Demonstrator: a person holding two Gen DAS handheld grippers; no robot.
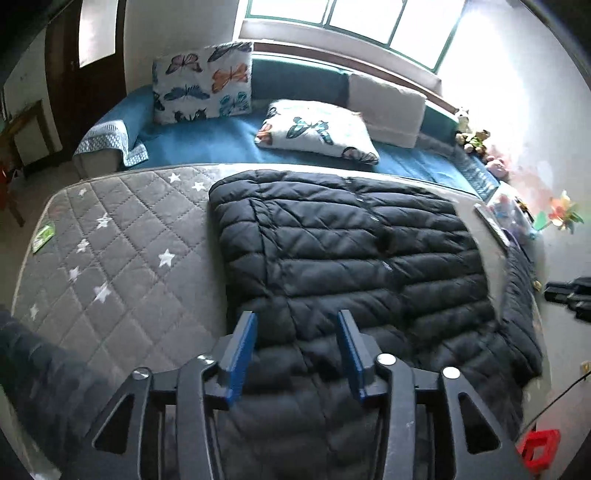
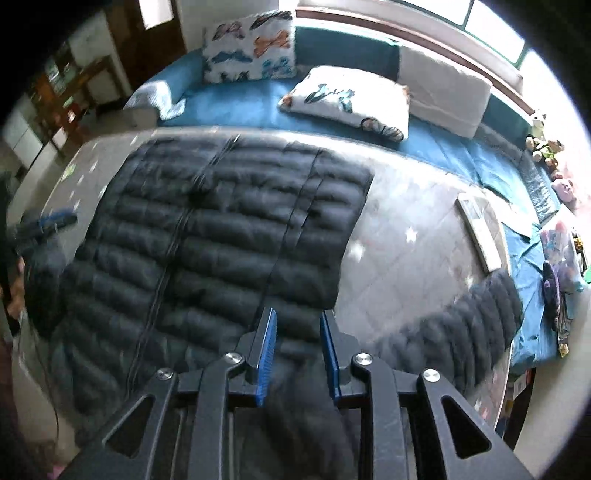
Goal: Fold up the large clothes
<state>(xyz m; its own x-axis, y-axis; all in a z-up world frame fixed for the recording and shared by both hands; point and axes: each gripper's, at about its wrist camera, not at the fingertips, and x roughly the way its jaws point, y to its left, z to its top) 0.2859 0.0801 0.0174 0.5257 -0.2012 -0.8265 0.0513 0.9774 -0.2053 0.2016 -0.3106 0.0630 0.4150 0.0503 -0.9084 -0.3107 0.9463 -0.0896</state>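
Left claw: the left gripper [image 1: 297, 354] hung above the near part of the jacket with its blue pads [image 1: 242, 356] standing apart, nothing pinched between them.
Right claw: the right gripper [image 2: 297, 354] pointed down at the jacket; its pads [image 2: 266, 354] stood closer together, and dark fabric showed in the gap, but the blur hid whether they pressed on it, so I could not tell.
Jacket: the dark quilted puffer jacket [image 1: 351, 251] lay spread flat on the mattress, zip running up its middle, one sleeve [image 2: 465, 332] trailing off to the right.
Mattress: the grey quilted mattress [image 1: 122, 240] with white stars lay bare left of the jacket.
Sofa: the blue sofa [image 1: 221, 140] ran behind the mattress, below the window [image 1: 354, 18].
Cushions: one butterfly cushion [image 1: 203, 81] stood upright against the backrest; another [image 1: 317, 131] lay flat on the seat.
Far end: soft toys [image 1: 472, 134] sat at the sofa's right end.
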